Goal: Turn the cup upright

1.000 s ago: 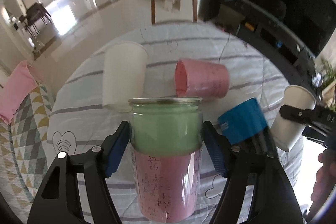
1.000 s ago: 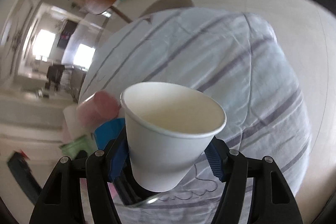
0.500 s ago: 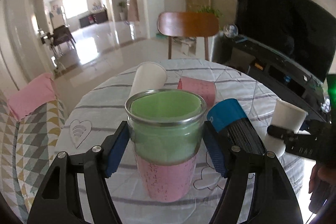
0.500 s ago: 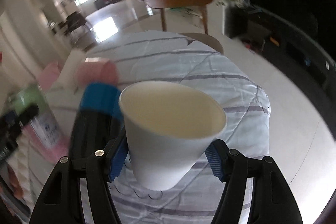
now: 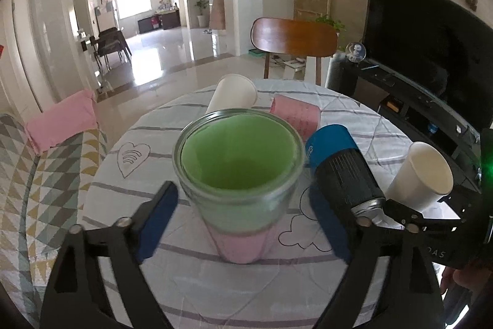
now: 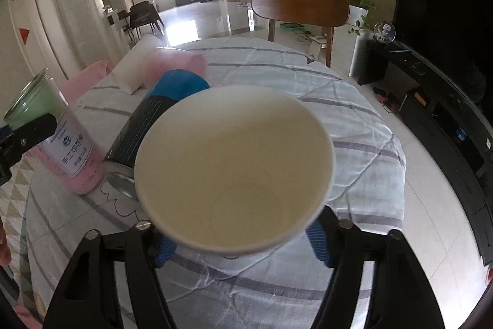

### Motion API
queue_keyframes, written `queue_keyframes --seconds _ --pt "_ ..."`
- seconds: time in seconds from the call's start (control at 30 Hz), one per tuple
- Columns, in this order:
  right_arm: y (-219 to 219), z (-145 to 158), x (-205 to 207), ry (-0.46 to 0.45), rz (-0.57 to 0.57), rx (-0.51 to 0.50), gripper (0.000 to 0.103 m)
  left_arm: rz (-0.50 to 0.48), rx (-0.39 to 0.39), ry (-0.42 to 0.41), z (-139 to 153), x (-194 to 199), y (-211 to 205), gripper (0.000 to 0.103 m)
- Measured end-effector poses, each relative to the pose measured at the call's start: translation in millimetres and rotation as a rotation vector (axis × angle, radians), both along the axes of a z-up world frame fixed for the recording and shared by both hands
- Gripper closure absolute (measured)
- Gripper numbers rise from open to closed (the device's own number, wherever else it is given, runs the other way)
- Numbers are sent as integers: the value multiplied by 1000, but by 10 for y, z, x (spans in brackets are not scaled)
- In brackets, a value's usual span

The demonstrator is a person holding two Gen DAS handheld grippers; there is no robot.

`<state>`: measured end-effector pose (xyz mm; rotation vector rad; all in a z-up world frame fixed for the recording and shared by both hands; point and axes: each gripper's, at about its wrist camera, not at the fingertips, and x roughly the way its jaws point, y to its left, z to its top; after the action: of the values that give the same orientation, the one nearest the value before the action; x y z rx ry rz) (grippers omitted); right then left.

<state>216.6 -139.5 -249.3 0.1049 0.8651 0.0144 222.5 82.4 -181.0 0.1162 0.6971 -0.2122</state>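
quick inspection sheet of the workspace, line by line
surface: round table under a white cloth with grey stripes and heart and cloud doodles
job's things: glass jar upright on the cloth, mouth up; white paper cup mouth up
clutter: blue and black can, second white cup and pink cup, all lying on their sides
grippers: left gripper open, fingers clear of the jar on both sides; right gripper shut on the paper cup
cables: nothing seen on the table
surroundings: wooden chair behind the table, dark TV to the right
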Motion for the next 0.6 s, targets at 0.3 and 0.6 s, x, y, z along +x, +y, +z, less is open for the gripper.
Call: queue_keyframes --seconds 0.3,0.6 --pt "66 157 -174 -3 14 42 24 13 12 18 112 -326 -35 9" --pt "122 624 -590 -25 52 25 24 105 -59 -12 573 -925 68 6"
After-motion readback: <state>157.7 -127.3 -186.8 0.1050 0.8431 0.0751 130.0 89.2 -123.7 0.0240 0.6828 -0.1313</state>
